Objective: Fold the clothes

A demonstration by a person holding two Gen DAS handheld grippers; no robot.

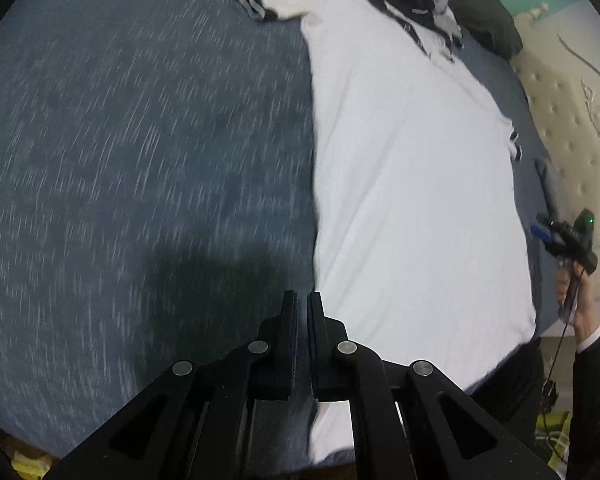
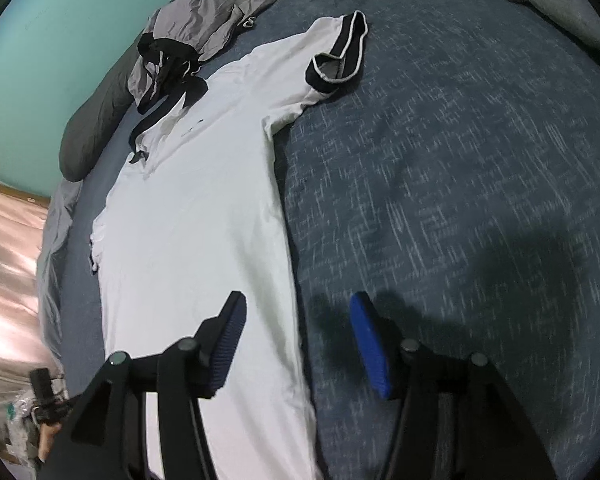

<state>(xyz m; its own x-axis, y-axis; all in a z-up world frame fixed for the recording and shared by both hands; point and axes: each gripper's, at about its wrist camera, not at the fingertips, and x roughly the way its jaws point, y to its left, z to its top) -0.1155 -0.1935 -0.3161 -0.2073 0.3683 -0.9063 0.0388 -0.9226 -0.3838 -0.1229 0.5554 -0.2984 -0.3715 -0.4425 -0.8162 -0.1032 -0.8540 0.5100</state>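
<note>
white short-sleeved shirt with black-trimmed cuffs [image 2: 204,216] spread long on the blue flecked bed cover [image 2: 460,160], one sleeve out, far side seemingly turned in. grey-and-black crumpled garments [image 2: 196,28] heaped at shirt's collar. left tongs [image 1: 302,304] nearly pressed together, empty, at shirt's edge; right tongs [image 2: 296,312] spread above hem. folding largely outstanding.

My bed [image 2: 460,160] is covered in a dark blue sheet flecked with pale streaks. A white shirt [image 2: 204,220] with black-and-white sleeve trim lies flat along it, reaching lengthwise from the near edge toward the far edge. At the far edge, a crumpled grey and black garment [image 2: 188,36] overlaps the shirt's collar, touching a long dark pillow [image 2: 92,120]. A grey pillow [image 2: 548,4] sits at the far right corner.
</note>
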